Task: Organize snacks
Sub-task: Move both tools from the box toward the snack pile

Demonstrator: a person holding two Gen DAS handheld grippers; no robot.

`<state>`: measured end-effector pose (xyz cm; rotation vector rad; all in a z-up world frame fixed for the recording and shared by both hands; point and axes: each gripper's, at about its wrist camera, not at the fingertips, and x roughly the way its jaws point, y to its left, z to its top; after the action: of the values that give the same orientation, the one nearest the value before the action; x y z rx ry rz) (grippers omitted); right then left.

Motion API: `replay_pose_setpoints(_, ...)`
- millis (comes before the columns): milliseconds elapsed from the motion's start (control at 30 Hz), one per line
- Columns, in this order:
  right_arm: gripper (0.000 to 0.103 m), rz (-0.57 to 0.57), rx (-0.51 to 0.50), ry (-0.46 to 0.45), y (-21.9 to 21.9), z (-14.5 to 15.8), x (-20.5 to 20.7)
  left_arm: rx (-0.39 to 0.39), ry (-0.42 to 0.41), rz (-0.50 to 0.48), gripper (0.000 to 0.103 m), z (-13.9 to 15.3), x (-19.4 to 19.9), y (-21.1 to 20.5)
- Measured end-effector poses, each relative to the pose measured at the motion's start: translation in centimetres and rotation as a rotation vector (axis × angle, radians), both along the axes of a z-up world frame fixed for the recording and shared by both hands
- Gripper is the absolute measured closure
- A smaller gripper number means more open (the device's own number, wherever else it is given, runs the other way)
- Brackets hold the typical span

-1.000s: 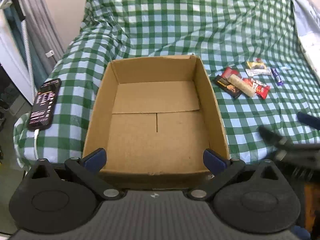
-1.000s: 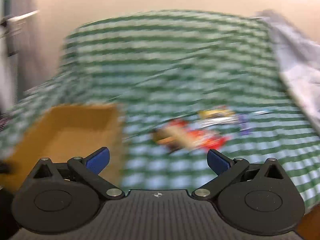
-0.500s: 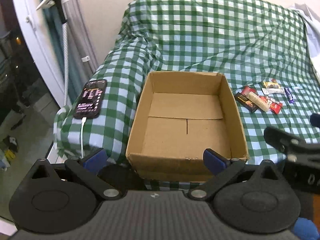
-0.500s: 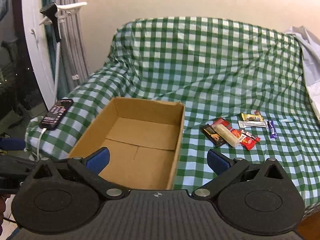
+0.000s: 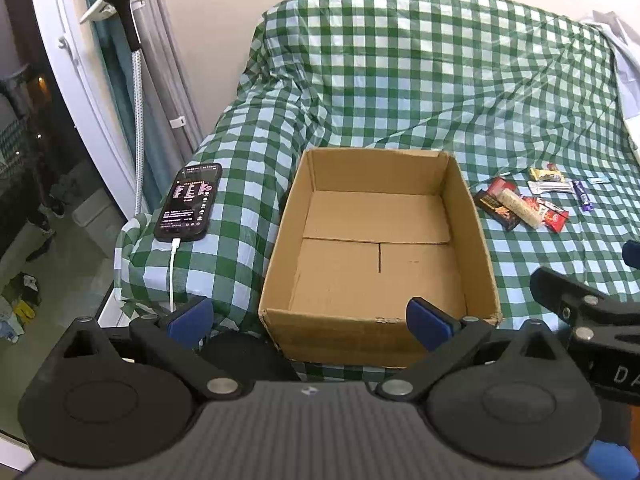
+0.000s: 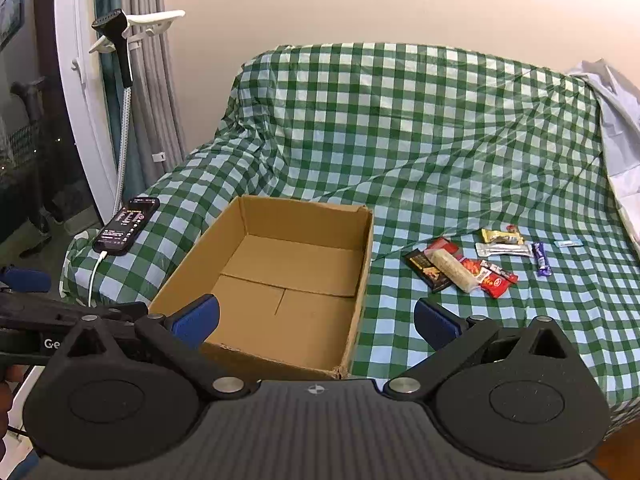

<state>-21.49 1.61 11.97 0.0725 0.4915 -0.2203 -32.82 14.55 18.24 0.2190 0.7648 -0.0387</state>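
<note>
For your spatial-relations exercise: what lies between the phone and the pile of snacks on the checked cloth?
The open cardboard box sits between the phone and the snacks, with nothing inside it. Both wrist views show this; only checked cloth fills the gaps.

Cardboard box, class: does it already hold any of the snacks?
No. The cardboard box shows only its bare floor, while the snacks lie on the checked cloth to its right.

An open cardboard box (image 6: 280, 280) sits empty on a green checked cloth (image 6: 400, 140). Just to its right lies a small cluster of wrapped snacks (image 6: 460, 268): a pale bar across dark and red packets, with yellow, silver and purple ones beyond.
</note>
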Motion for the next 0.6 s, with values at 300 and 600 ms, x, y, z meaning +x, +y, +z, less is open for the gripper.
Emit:
replay_pose_setpoints(300, 0.000, 0.015, 0.014, 0.051, -0.8, -1.2, 3.2, 0.030, 0.014, -0.006, 0.000, -3.4, 17.0, 2.8)
replay_pose_setpoints(600, 0.000, 0.014, 0.038, 0.063, -1.4, -1.7, 3.2, 0.038, 0.014, -0.026, 0.000, -3.9, 16.8, 3.7)
